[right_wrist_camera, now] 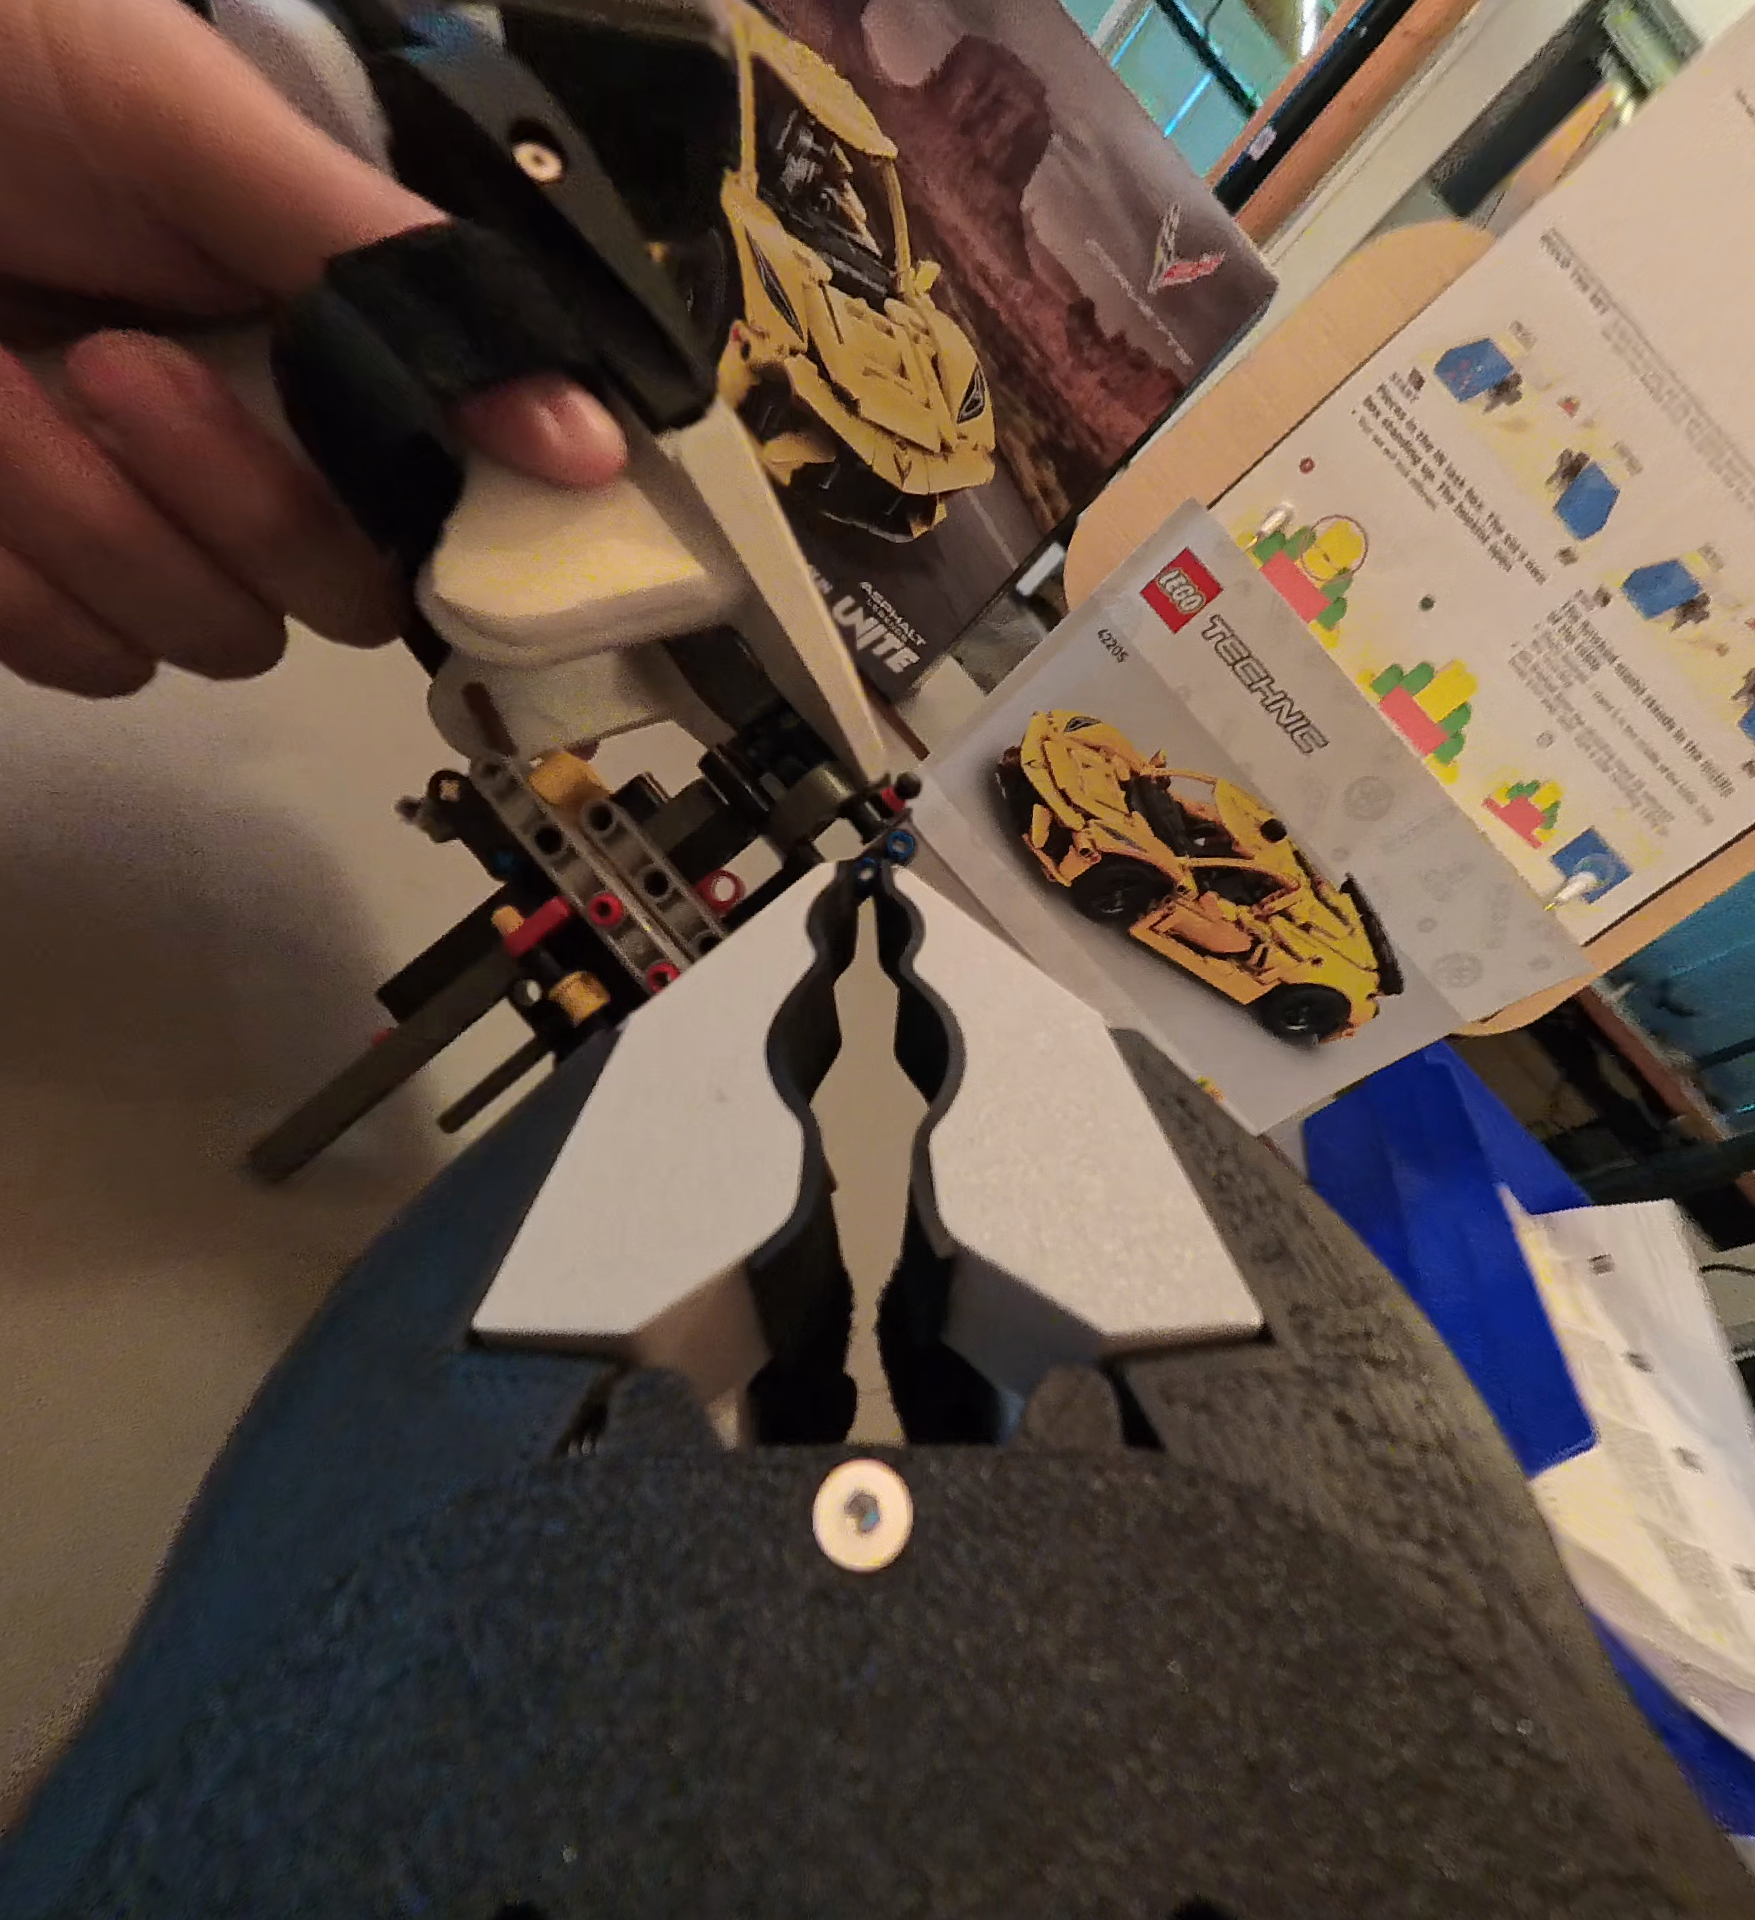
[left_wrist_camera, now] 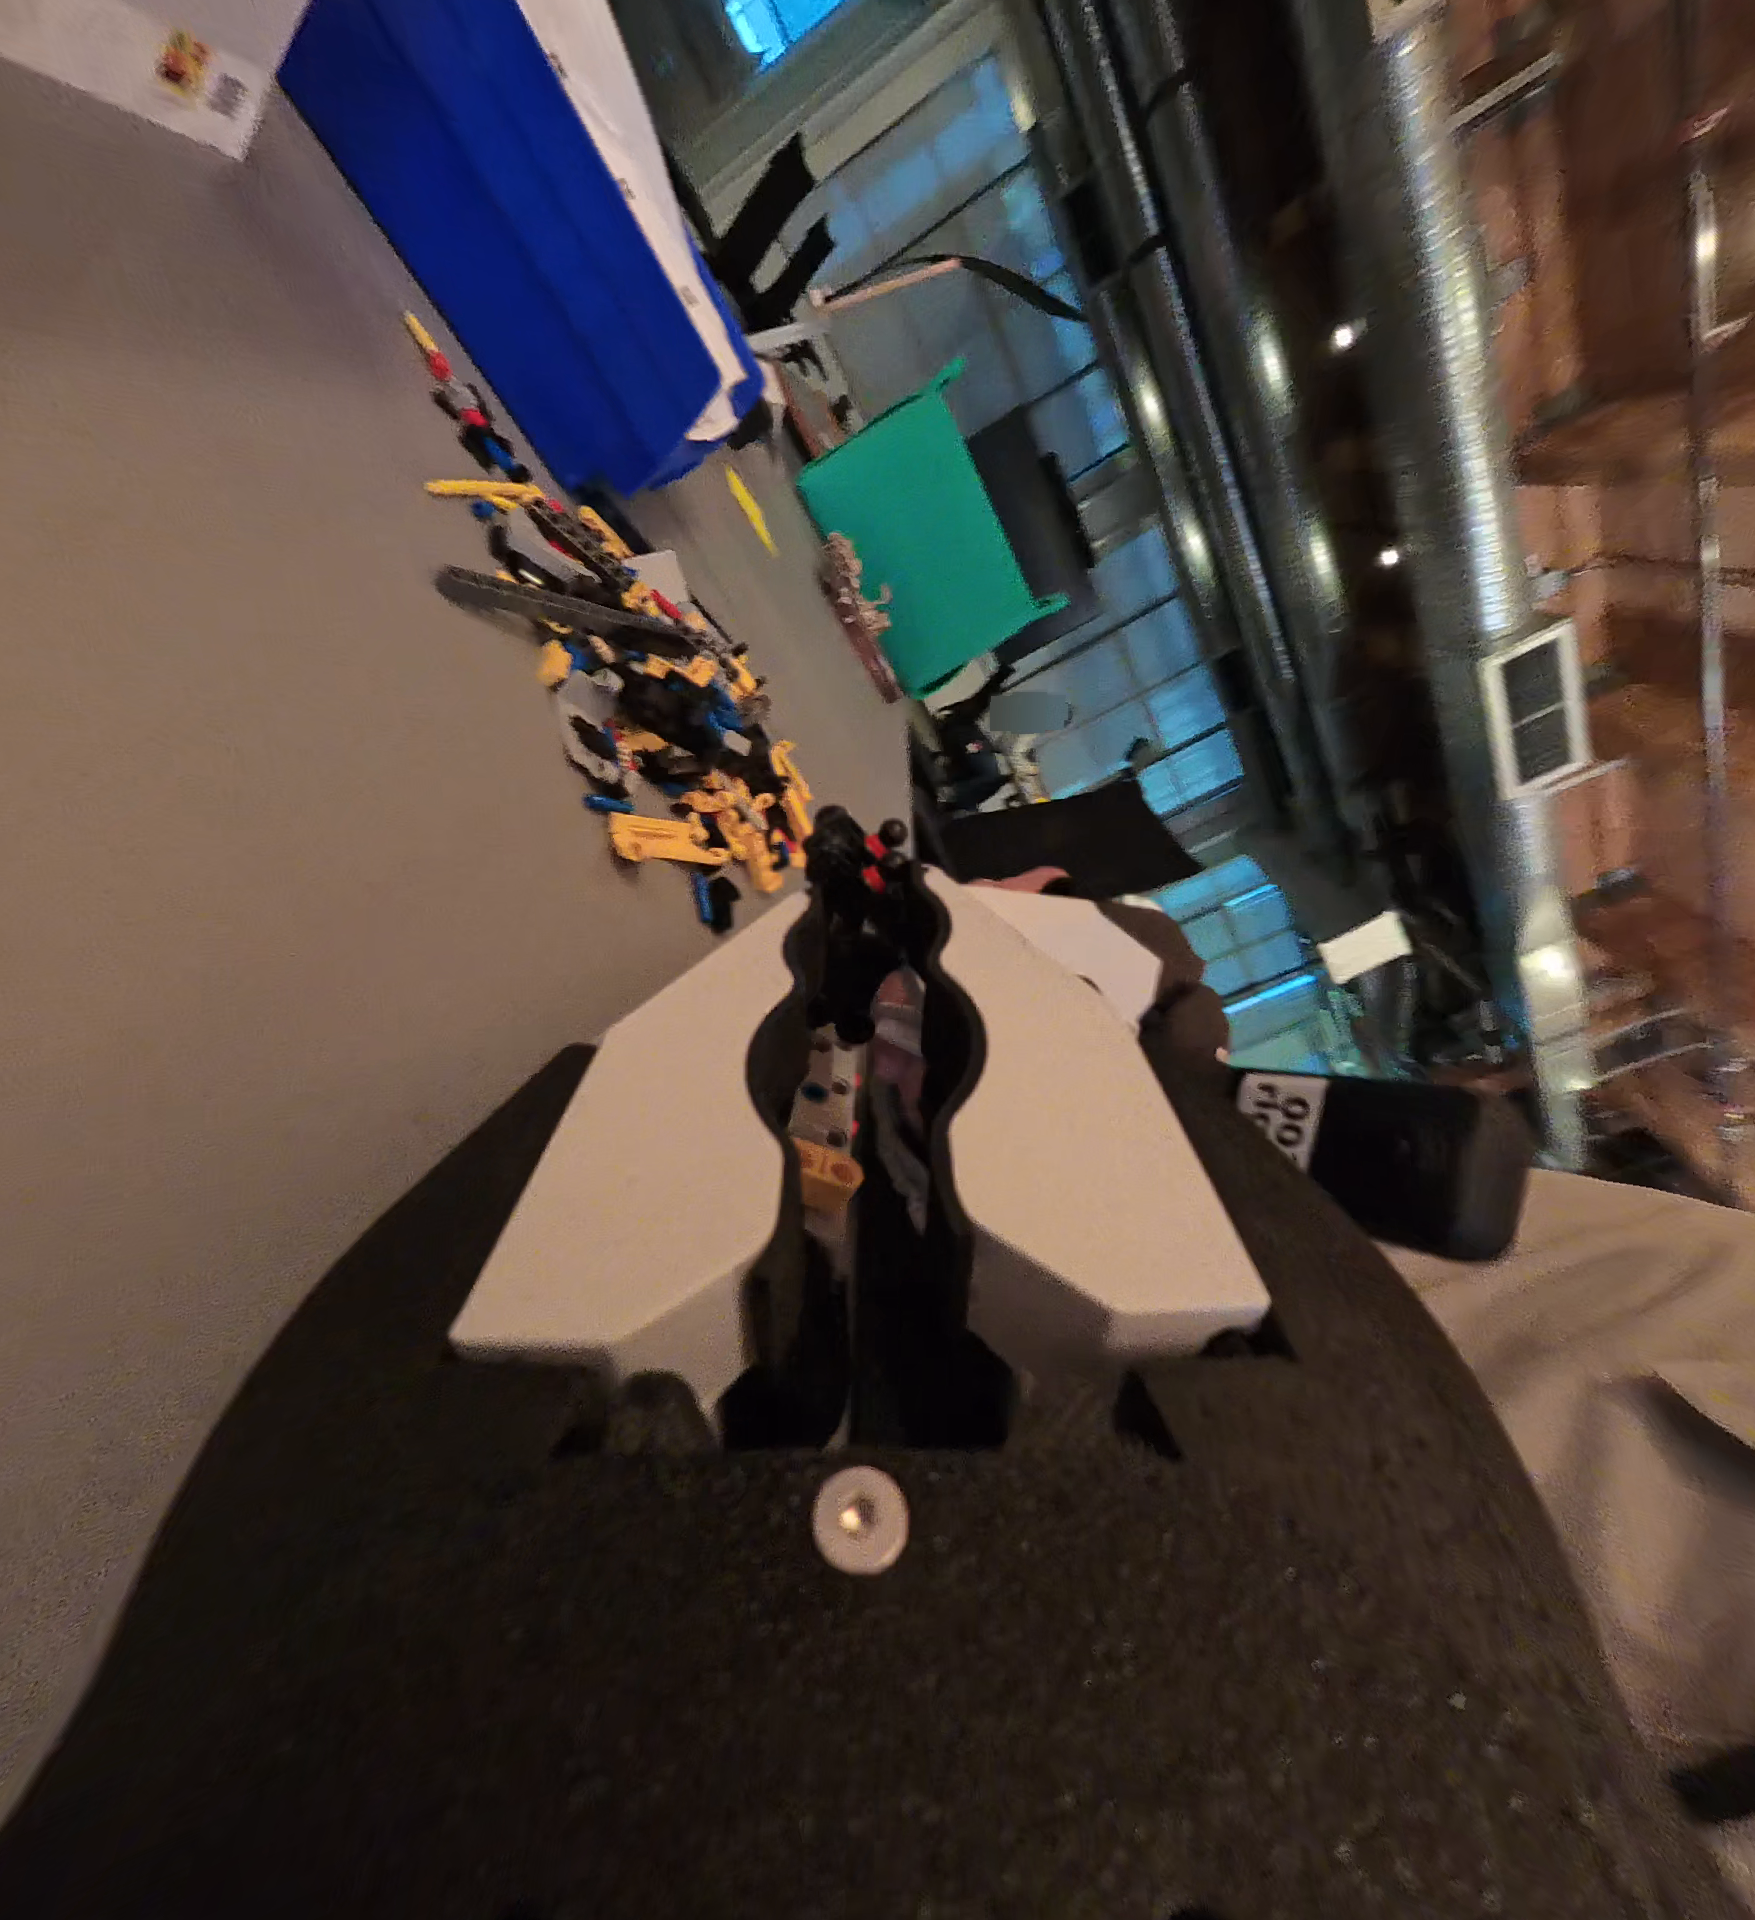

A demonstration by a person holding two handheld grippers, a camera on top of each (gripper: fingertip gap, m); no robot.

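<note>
The left gripper (left_wrist_camera: 857,894) is squeezed shut on a half-built brick frame (right_wrist_camera: 582,883) (grey, black, red pins). The right gripper (right_wrist_camera: 878,868), nearly closed, pinches a small blue pin (right_wrist_camera: 888,847) right beside it. Loose yellow bricks (left_wrist_camera: 665,717) lie near the desk's (left_wrist_camera: 177,727) far edge.

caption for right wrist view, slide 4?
Right gripper pinching blue pins beside the beam assembly clamped by the left gripper.

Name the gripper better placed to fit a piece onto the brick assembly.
Right, probably. The right gripper pinches a small blue piece at its tips, just beside the brick assembly, while the left gripper is shut on that assembly.
</note>
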